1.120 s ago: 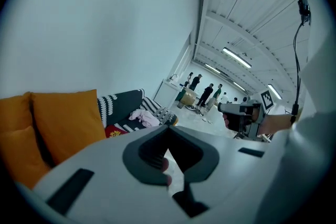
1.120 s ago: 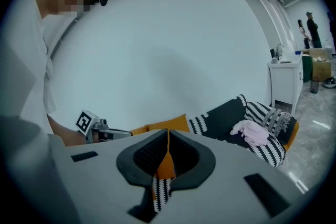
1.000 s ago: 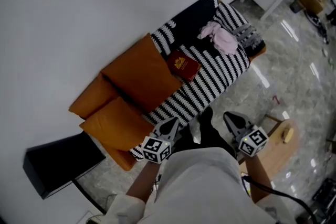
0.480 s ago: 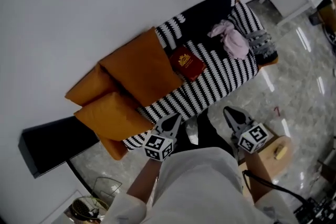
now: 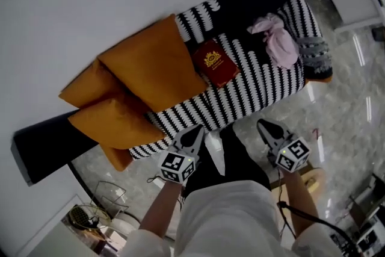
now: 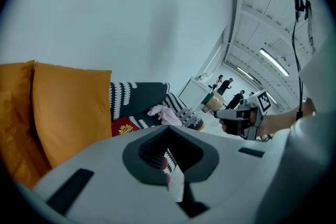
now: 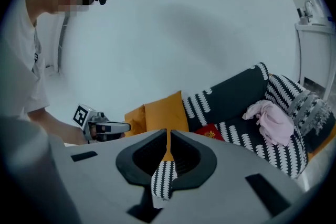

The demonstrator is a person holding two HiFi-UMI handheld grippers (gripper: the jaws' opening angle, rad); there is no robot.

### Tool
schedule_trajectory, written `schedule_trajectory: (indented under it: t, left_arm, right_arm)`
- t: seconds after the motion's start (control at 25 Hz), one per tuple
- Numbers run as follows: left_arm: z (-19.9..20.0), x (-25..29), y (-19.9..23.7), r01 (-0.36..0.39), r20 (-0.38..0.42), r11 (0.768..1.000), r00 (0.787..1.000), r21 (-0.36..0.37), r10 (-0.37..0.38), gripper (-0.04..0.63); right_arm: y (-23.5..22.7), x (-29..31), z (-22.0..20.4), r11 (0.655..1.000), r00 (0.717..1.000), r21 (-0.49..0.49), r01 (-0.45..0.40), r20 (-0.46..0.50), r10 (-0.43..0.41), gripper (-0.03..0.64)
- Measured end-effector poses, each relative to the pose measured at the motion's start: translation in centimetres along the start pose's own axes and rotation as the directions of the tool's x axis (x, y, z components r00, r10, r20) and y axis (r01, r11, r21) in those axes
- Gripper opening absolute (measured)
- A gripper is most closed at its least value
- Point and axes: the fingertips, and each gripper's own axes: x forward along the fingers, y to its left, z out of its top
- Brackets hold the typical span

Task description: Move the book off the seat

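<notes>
Eyeing the red book: flat on the striped seat, just beside the orange cushion, pink cloth apart. Looks thin, stiff, light, cover likely slick; I'd pinch its free near edge. Left tongs and right tongs both closed, empty, short of it.
</notes>
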Motion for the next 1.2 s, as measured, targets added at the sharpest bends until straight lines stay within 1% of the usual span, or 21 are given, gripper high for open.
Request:
schedule_trajectory:
  t: [0.16,0.36,0.4,0.48,0.56,0.6,0.64,0.76,0.84,0.96,1.04,1.2]
  left_arm:
    - [-1.2,3.7,1.7,-0.016,0.004,0.999,1.0,-0.037,0.016,0.002]
    - [-2.9,7.8,3.2,-0.016,0.013,0.996,1.0,-0.085,0.017,0.002]
    - [-3.4,8.7,3.5,-0.015,0.012,0.995,1.0,-0.095,0.016,0.007]
    - [-4.4,10.4,4.4,-0.013,0.005,0.993,1.0,-0.12,0.014,0.04]
    - [-5.6,12.2,5.2,-0.015,-0.006,0.989,1.0,-0.148,0.014,0.043]
    - [-6.2,13.1,5.7,-0.017,-0.011,0.987,1.0,-0.163,0.015,0.046]
    - [-6.8,13.9,6.2,-0.021,-0.017,0.984,1.0,-0.179,0.018,0.046]
    - [-8.9,16.5,7.7,-0.04,-0.034,0.97,0.999,-0.24,0.032,0.046]
    - [-10.5,18.3,8.9,-0.052,-0.051,0.957,0.998,-0.286,0.039,0.046]
    - [-13.0,21.0,10.8,-0.072,-0.086,0.935,0.995,-0.347,0.045,0.09]
    - [-14.4,22.6,11.8,-0.097,-0.112,0.928,0.992,-0.36,0.06,0.12]
    - [-16.7,25.3,13.9,-0.159,-0.162,0.917,0.981,-0.366,0.106,0.131]
  right_arm:
    - [-3.3,2.9,-1.6,0.999,0.998,0.018,-0.029,-0.048,0.029,0.041]
    - [-7.0,6.4,-3.4,0.998,0.995,0.037,-0.049,-0.086,0.052,0.041]
    - [-7.7,7.1,-3.7,0.998,0.994,0.039,-0.051,-0.092,0.055,0.043]
    - [-9.2,8.6,-4.5,0.998,0.992,0.042,-0.056,-0.109,0.06,0.046]
    - [-10.7,10.0,-5.4,0.997,0.989,0.04,-0.061,-0.133,0.066,0.06]
    - [-11.5,10.8,-5.9,0.997,0.987,0.038,-0.064,-0.147,0.069,0.087]
    - [-12.3,11.5,-6.4,0.997,0.984,0.035,-0.067,-0.161,0.072,0.115]
    - [-14.6,13.6,-7.8,0.997,0.977,0.017,-0.076,-0.201,0.077,0.117]
    - [-16.3,15.2,-9.0,0.997,0.972,0.008,-0.08,-0.223,0.08,0.124]
    - [-19.0,17.7,-10.9,0.997,0.966,0.002,-0.079,-0.246,0.077,0.138]
    - [-20.6,19.2,-12.1,0.997,0.961,-0.001,-0.076,-0.268,0.073,0.148]
    - [-23.3,22.2,-13.6,0.998,0.954,-0.016,-0.061,-0.296,0.054,0.164]
